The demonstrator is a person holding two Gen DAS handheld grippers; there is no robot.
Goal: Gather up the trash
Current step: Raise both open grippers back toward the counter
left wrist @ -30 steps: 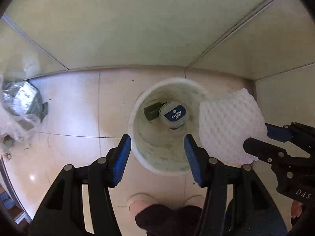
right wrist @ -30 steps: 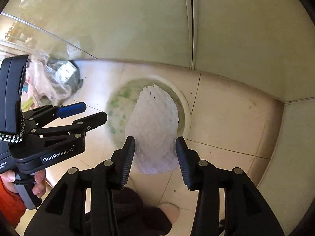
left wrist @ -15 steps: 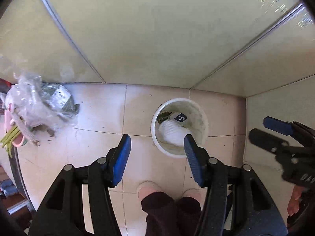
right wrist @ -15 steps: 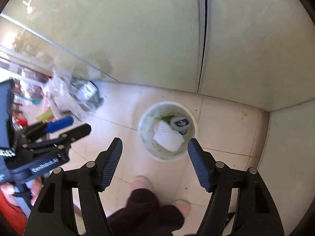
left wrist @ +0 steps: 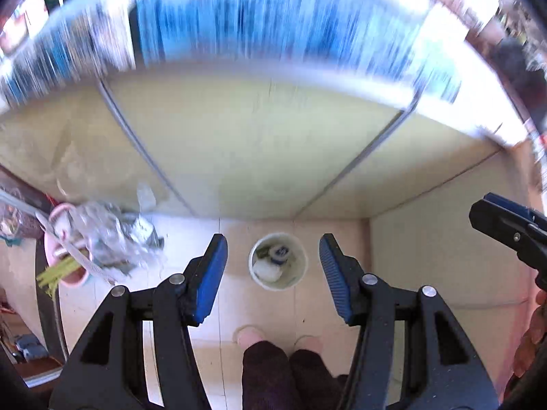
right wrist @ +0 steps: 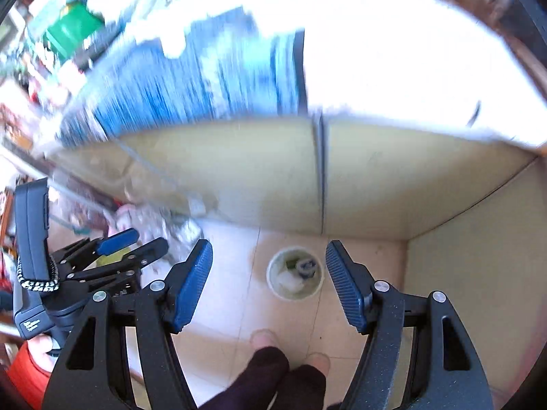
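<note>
Nearest us, our left gripper (left wrist: pixel 271 266) and right gripper (right wrist: pixel 268 273) both hang high with jaws wide and nothing between them. Below are our feet (left wrist: pixel 251 336) on the tiled floor (left wrist: pixel 225 311). Farther down, the bin (left wrist: pixel 277 265) stands on the floor by the wall, holding the white foam (left wrist: pixel 266 269) and a blue-lidded cup (left wrist: pixel 281 252). A plastic bag (left wrist: pixel 112 235) lies well to its left.

Below me I see a pale tiled floor (left wrist: pixel 191 311). A round white bin (left wrist: pixel 301 266) stands on it near the corner of the yellowish walls. A crumpled clear plastic bag (left wrist: pixel 112 239) and a pink basin (left wrist: pixel 51 239) lie on the floor to the left, well apart from the bin.
</note>
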